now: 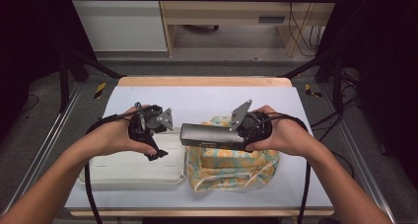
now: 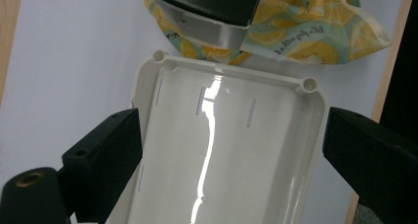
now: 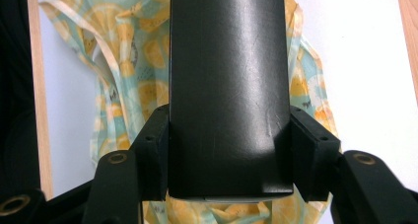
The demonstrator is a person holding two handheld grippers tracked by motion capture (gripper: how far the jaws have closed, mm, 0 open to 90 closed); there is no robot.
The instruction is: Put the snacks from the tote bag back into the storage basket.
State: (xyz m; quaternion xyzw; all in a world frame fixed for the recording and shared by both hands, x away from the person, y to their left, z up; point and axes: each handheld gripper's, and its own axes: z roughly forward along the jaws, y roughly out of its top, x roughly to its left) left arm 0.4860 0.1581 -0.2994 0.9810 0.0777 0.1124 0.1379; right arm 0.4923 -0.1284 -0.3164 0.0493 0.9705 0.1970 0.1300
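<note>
Gripping a black box between both jaws, right tongs hold it over the lemon-print bag | left tongs spread wide above the white tray, jaws outside its two long rims, touching nothing | tray just beside bag on the table

Glossy white tray, black box, lemon-patterned yellow and teal bag, pale lavender table

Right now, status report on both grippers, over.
Left hand-held gripper open above white tray. Right hand-held gripper shut on black box, over lemon-print bag.
</note>
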